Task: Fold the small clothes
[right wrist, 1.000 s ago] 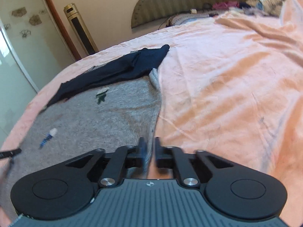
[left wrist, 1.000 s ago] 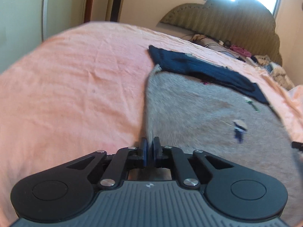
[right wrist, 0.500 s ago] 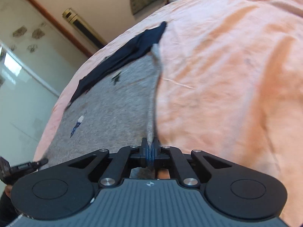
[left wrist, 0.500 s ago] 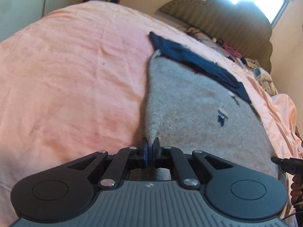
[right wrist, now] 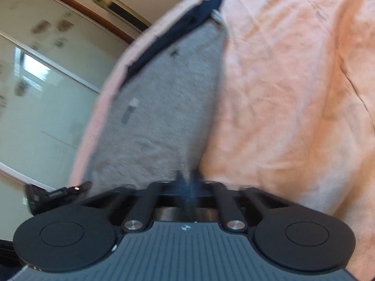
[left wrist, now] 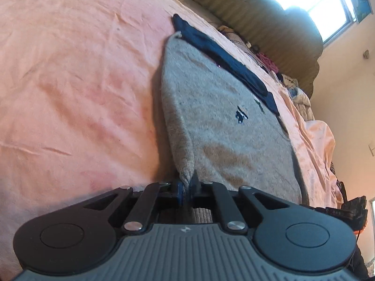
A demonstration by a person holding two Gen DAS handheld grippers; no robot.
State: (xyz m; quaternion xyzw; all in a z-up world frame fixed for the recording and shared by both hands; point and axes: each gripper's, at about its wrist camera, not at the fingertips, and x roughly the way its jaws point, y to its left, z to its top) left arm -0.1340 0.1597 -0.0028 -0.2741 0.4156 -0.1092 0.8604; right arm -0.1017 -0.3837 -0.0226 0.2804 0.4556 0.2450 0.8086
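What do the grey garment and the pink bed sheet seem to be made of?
Grey garment: probably knitted wool or a wool blend, matte and fuzzy, with flecked fibres. Pink bed sheet: likely woven cotton, matte, with fine creases.

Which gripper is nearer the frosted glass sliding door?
Left. The left gripper holds the grey knitted garment by its corner on the frosted glass sliding door side; the right gripper holds the farther corner.
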